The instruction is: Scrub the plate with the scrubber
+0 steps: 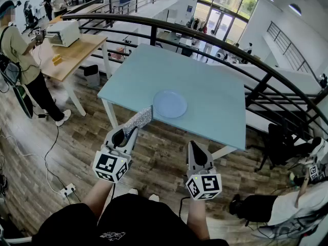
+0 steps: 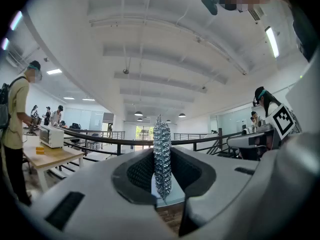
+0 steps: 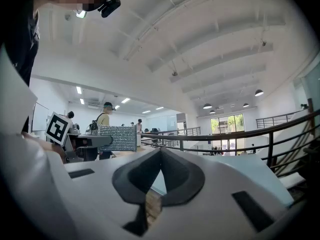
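One scrubber (image 1: 139, 119), pinched in the left gripper's (image 1: 129, 133) fingers, runs lengthwise toward the far right, its tip just beside the single plate (image 1: 170, 104). The plate lies flat mid-tabletop (image 1: 215, 106). The right gripper (image 1: 195, 148), fingers pressed together on nothing, hangs off the near edge.

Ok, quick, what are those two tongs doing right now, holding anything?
Left tongs: shut on the scrubber.
Right tongs: shut, holding nothing.
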`<state>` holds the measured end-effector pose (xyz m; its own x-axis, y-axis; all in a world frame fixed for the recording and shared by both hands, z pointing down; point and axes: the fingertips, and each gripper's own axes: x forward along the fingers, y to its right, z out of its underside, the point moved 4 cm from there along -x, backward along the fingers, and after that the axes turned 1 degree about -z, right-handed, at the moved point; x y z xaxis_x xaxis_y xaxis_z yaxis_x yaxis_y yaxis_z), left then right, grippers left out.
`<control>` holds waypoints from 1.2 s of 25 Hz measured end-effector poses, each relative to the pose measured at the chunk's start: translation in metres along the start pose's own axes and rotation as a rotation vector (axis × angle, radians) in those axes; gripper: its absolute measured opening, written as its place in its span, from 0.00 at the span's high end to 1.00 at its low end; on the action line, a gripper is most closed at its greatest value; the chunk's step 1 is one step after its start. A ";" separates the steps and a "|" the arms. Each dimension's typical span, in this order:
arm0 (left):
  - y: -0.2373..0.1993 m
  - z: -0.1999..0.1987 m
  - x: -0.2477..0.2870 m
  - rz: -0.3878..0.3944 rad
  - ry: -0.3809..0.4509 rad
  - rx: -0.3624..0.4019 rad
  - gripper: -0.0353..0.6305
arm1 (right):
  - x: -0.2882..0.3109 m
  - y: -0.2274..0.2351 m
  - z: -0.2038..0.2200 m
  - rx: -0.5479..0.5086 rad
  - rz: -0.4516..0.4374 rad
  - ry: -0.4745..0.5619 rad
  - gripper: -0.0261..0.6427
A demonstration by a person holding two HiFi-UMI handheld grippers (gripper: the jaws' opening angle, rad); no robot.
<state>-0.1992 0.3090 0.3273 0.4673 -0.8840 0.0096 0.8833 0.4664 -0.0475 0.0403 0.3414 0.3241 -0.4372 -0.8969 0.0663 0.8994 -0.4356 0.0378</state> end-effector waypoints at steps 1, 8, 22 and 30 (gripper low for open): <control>-0.008 0.000 0.000 -0.003 0.001 -0.002 0.81 | 0.005 -0.005 -0.001 0.000 0.001 0.004 0.95; -0.036 0.003 -0.006 0.007 0.006 -0.004 0.81 | 0.019 -0.030 0.001 -0.012 0.013 -0.001 0.95; -0.081 0.011 0.000 0.084 0.004 -0.015 0.81 | 0.044 -0.056 0.005 0.037 0.085 0.032 0.95; -0.107 0.014 -0.003 0.098 0.006 -0.026 0.81 | 0.061 -0.076 0.006 0.044 0.083 0.027 0.95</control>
<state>-0.2949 0.2619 0.3462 0.5510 -0.8345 -0.0026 0.8321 0.5496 -0.0738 -0.0549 0.3206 0.3308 -0.3599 -0.9319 0.0440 0.9313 -0.3560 0.0773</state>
